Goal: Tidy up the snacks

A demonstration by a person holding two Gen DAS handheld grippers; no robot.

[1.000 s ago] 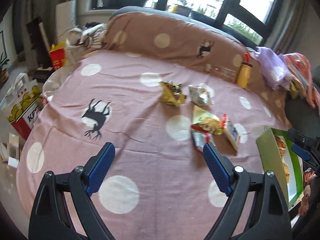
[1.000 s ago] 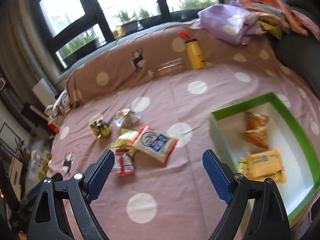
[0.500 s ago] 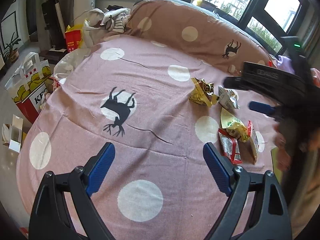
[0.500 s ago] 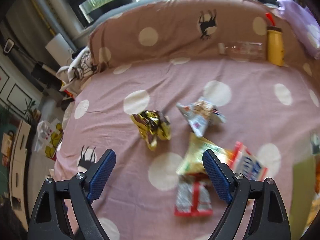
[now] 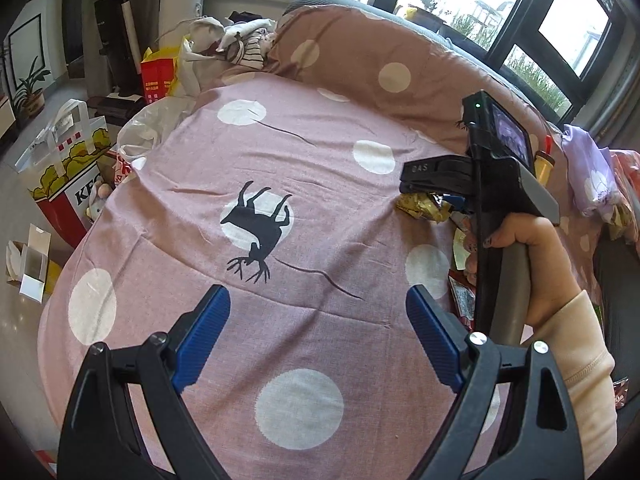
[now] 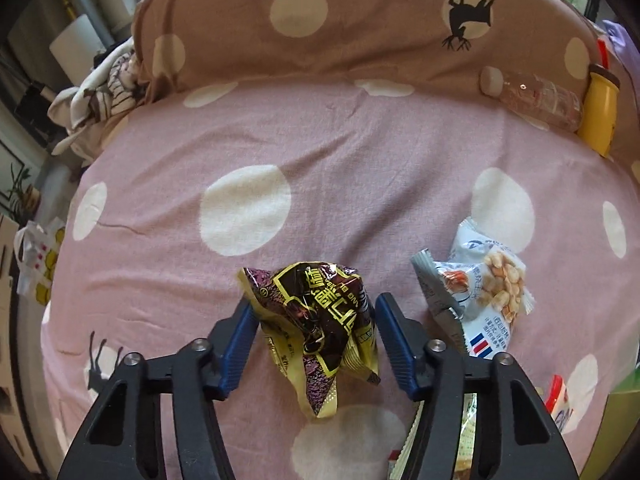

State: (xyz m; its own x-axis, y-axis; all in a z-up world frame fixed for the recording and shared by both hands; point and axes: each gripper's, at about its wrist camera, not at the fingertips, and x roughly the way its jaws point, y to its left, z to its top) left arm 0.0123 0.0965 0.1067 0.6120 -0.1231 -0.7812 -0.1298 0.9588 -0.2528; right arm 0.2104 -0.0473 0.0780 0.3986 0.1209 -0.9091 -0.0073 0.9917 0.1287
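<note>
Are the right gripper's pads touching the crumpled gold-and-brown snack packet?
Touching. In the right wrist view the right gripper, jaws just closing, has both blue pads against the gold-and-brown snack packet.

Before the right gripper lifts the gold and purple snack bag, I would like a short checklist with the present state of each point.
1. Gold and purple snack bag sits between the right gripper fingers: ok.
2. Jaws have just been closing; pads firmly pressing the bag: cannot tell.
3. Peanut packet lies apart, outside the jaws: ok.
4. Left gripper open, holding nothing, out of the way: ok.
5. Bedsheet not pinched: cannot tell.
</note>
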